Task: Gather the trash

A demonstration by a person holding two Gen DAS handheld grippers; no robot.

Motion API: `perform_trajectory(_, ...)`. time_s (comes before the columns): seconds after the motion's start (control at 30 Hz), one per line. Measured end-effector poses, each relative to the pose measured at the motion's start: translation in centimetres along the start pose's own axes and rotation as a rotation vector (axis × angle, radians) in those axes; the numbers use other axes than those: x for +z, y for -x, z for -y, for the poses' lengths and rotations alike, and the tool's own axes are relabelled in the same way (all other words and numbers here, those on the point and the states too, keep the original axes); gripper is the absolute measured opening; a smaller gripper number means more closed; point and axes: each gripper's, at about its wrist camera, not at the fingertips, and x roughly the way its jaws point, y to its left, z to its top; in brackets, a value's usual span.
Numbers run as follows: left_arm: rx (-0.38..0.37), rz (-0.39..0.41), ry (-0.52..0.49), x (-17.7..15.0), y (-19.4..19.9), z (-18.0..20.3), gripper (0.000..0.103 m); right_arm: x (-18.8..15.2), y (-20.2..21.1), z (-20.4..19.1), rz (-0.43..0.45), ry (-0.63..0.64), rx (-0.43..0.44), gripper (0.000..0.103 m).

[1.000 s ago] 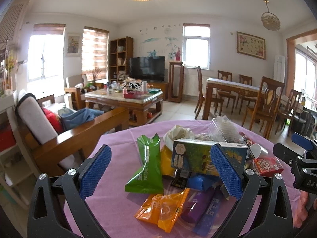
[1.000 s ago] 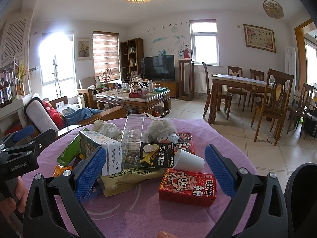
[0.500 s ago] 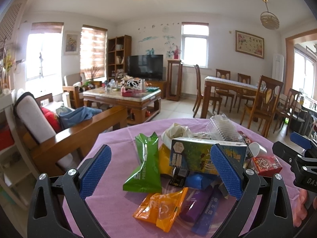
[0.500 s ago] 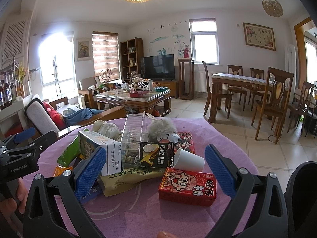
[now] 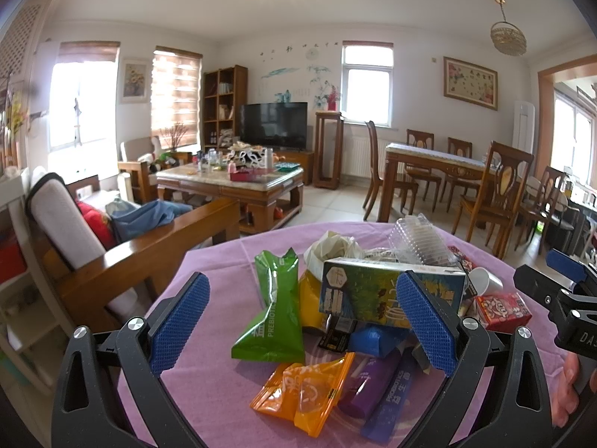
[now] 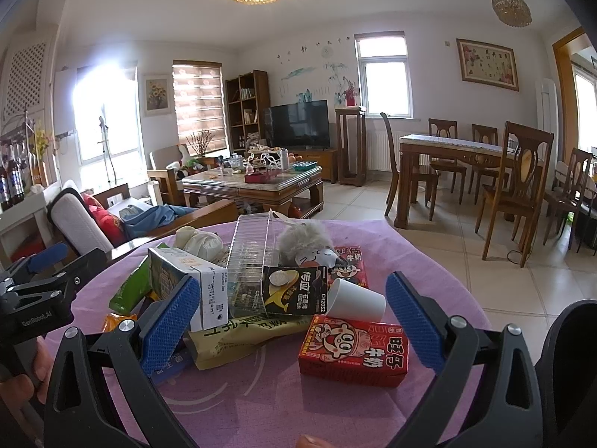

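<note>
Both grippers, left gripper (image 5: 302,332) and right gripper (image 6: 293,323), gape empty over heaped trash at table (image 6: 429,261) centre; paper cup (image 6: 356,300) may roll if nudged.

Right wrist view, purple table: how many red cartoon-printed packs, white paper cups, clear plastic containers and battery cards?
red packs: 2
paper cup: 1
clear plastic container: 1
battery card: 1
Total: 5
</note>
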Motion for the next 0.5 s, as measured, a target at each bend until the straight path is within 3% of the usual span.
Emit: perform_trajectory(0.5, 0.000, -0.002, 0.001, 0.03, -0.03, -0.01, 0.099, 0.00, -0.06, 0.16, -0.002, -0.004, 0.002, 0.098)
